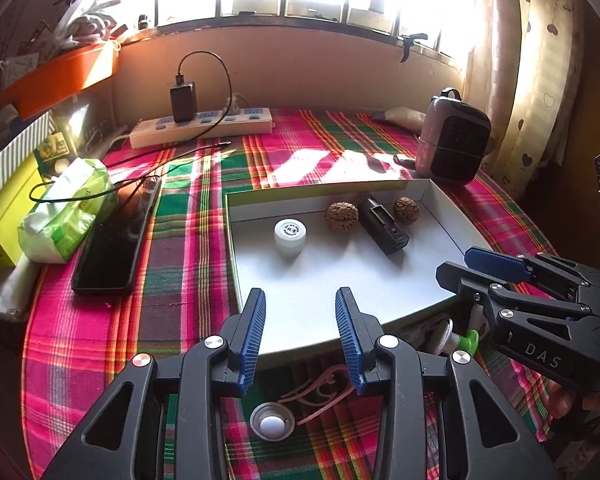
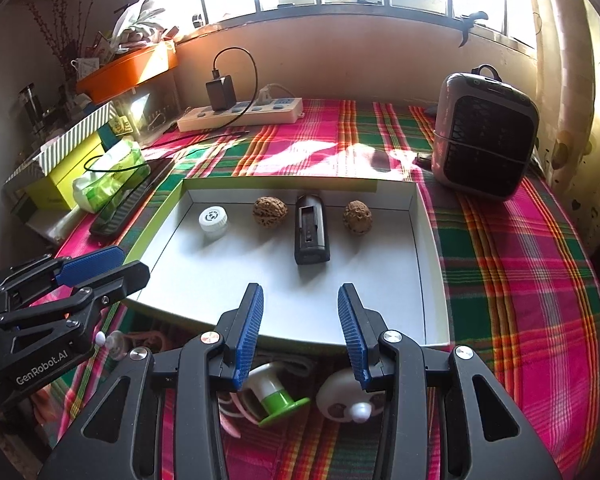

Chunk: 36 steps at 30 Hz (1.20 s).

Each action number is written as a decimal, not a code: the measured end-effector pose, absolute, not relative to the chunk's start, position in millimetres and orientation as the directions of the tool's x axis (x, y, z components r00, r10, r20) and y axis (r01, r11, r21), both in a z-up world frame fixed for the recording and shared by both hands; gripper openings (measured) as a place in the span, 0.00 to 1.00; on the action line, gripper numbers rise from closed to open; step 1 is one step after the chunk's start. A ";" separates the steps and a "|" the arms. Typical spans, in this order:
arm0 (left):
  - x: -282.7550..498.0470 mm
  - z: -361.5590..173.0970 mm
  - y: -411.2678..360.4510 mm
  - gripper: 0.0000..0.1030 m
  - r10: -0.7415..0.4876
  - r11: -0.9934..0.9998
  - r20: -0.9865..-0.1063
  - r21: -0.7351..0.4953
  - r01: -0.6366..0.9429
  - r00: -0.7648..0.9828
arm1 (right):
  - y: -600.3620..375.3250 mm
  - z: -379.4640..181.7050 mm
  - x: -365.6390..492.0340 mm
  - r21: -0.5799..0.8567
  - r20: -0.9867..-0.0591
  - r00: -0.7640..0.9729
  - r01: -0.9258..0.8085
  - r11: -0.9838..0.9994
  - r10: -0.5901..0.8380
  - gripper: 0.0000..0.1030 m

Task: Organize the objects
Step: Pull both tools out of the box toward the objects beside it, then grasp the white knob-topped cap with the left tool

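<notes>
A shallow white box lid [image 1: 340, 304] [image 2: 228, 280] lies on the plaid cloth. It holds a white capped jar [image 1: 290, 236] [image 2: 213, 220], two walnuts [image 1: 341, 217] [image 2: 270, 210] and a black oblong device [image 1: 382, 226] [image 2: 311, 230]. My left gripper [image 1: 300, 300] [image 2: 134, 261] hovers open over the lid's near edge, nothing between its blue pads. My right gripper [image 2: 300, 292] [image 1: 452, 261] is open at the lid's near right, also empty. Below the fingers on the cloth lie a round white piece on a pink cord [image 1: 270, 422], a green-and-white spool-like item [image 2: 278, 396] and a white panda-faced piece [image 2: 348, 402].
A black phone [image 1: 112, 248] and a green tissue pack [image 1: 68, 212] lie left of the lid, beside yellow boxes [image 1: 4, 216]. A power strip [image 1: 204, 128] with a charger sits at the back. A small heater [image 2: 484, 136] stands at the back right by the curtain.
</notes>
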State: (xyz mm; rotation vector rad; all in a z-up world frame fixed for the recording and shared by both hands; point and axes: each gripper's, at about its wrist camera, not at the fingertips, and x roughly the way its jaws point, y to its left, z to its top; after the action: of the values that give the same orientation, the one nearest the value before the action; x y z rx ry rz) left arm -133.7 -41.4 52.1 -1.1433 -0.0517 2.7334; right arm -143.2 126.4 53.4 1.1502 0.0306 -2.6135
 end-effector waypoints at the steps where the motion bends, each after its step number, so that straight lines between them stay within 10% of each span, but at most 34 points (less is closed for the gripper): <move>1: -131.1 52.0 -44.0 0.33 0.173 -0.985 -0.703 -0.103 -0.142 -0.690 | 126.4 53.2 -140.8 0.089 -0.725 -0.643 0.267 -0.960 -0.246 0.39; 36: -93.6 12.2 -70.6 0.37 0.278 -0.960 -0.732 -0.233 -0.156 -0.622 | 127.0 42.5 -82.2 0.093 -0.710 -0.650 0.295 -0.951 -0.271 0.45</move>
State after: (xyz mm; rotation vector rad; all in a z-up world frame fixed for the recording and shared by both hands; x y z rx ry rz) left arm -93.6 -70.6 12.2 -1.2205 -0.2142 2.6211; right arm -82.2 127.0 42.5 1.1121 0.0447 -2.6007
